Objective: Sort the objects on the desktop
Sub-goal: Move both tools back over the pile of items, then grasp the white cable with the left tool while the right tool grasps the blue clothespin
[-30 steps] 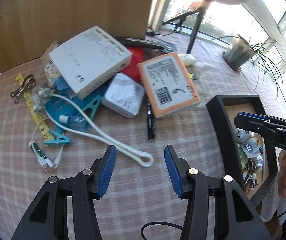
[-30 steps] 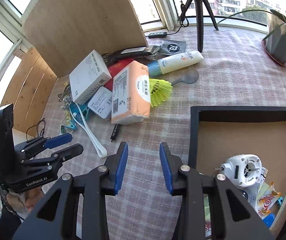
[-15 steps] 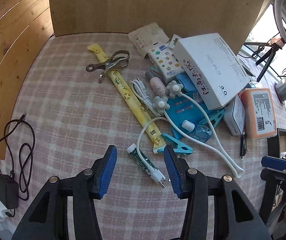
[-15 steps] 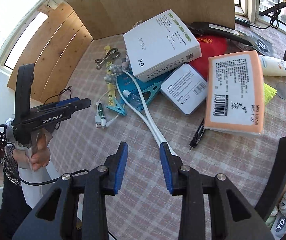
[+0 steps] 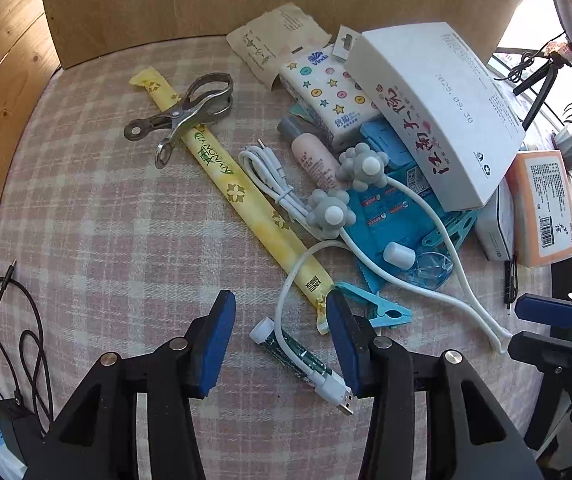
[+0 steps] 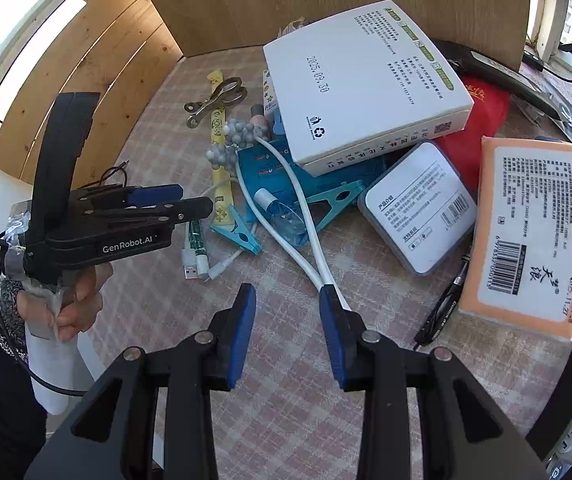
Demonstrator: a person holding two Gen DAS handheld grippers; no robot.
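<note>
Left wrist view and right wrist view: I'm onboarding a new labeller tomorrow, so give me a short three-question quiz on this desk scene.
1. True or false: the metal clip lies across the yellow packet.
2. What lies between the fingers of the left gripper? A) black pen B) green tube with the USB cable C) orange pack
3. Fill in: the white box rests on top of a ____ pouch.

Key: 1 true; 2 B, the green tube; 3 blue, the blue pouch. Both the left and the right gripper are open.
</note>
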